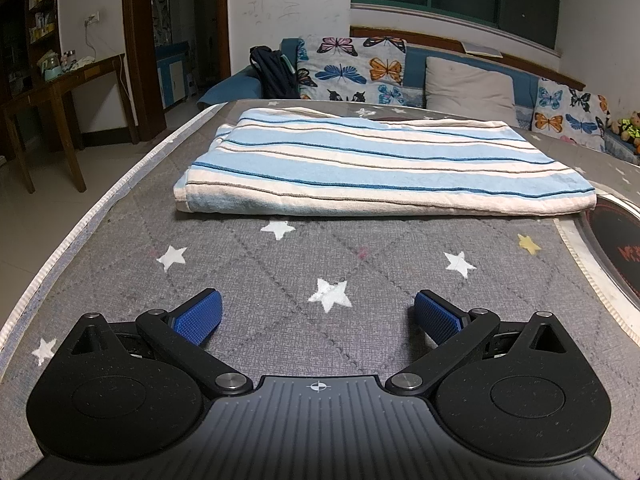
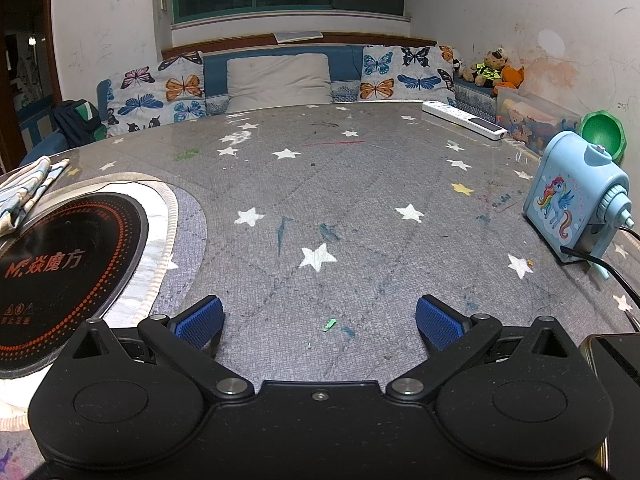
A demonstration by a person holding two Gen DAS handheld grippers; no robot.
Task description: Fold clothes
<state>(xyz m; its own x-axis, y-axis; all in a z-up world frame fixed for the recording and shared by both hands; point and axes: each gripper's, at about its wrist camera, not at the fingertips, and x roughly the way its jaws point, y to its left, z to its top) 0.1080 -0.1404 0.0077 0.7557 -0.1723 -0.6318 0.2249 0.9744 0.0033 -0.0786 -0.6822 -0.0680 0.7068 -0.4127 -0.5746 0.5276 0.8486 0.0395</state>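
Striped terry towel [image 1: 380,168], folded rectangle

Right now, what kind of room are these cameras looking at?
Probably a lived-in home living or dining room: a bench sofa with butterfly cushions under a window, stuffed toys in the corner, and a star-print table carrying a folded striped towel.

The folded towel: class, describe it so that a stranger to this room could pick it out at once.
Start at the big grey table printed with white stars. The towel lies folded flat on it, its corner overlapping the round black hotplate. It is the only cloth there, striped pale blue and cream with thin dark lines.
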